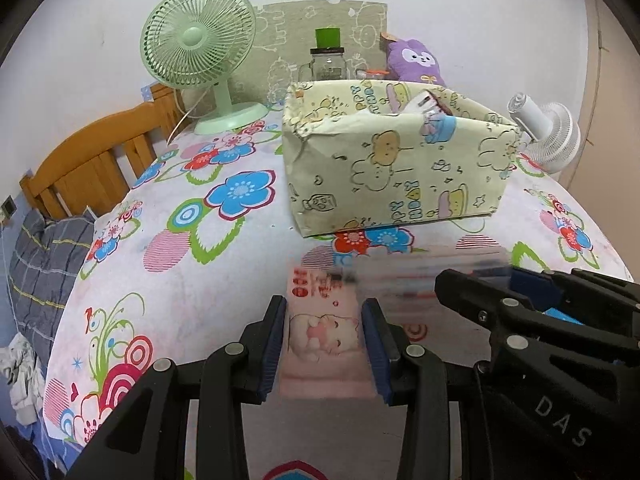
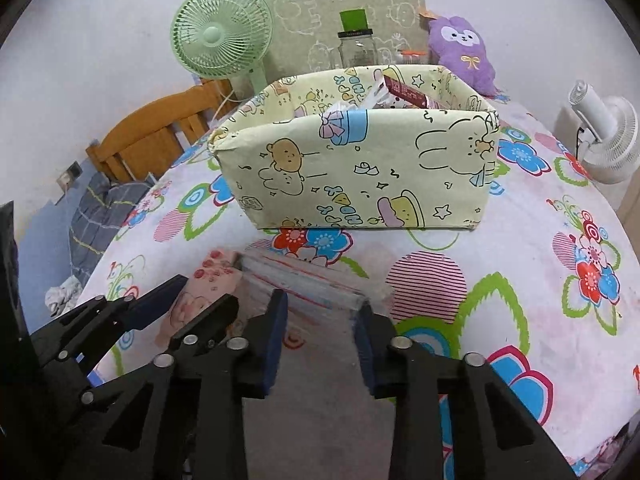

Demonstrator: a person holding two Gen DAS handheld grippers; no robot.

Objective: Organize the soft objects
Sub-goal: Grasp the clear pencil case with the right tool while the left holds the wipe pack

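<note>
A pink soft pack with a baby picture (image 1: pixel 320 336) lies on the flowered table, between the pads of my left gripper (image 1: pixel 325 312), which close on its two sides. It also shows in the right wrist view (image 2: pixel 192 304). A clear plastic pack with red and blue stripes (image 2: pixel 308 284) lies beside it, between the pads of my right gripper (image 2: pixel 322 308), which touch its near end. It is blurred in the left wrist view (image 1: pixel 420 276). A cream cartoon-print box (image 1: pixel 392 160) (image 2: pixel 360 172) stands behind, holding several soft packs.
A green fan (image 1: pixel 200 48) (image 2: pixel 222 36) stands at the back left and a white fan (image 1: pixel 548 136) (image 2: pixel 604 132) at the right. A glass jar (image 1: pixel 327 64) (image 2: pixel 357 50) and a purple plush (image 1: pixel 416 58) (image 2: pixel 464 50) stand behind the box. A wooden bed frame (image 1: pixel 92 160) is to the left.
</note>
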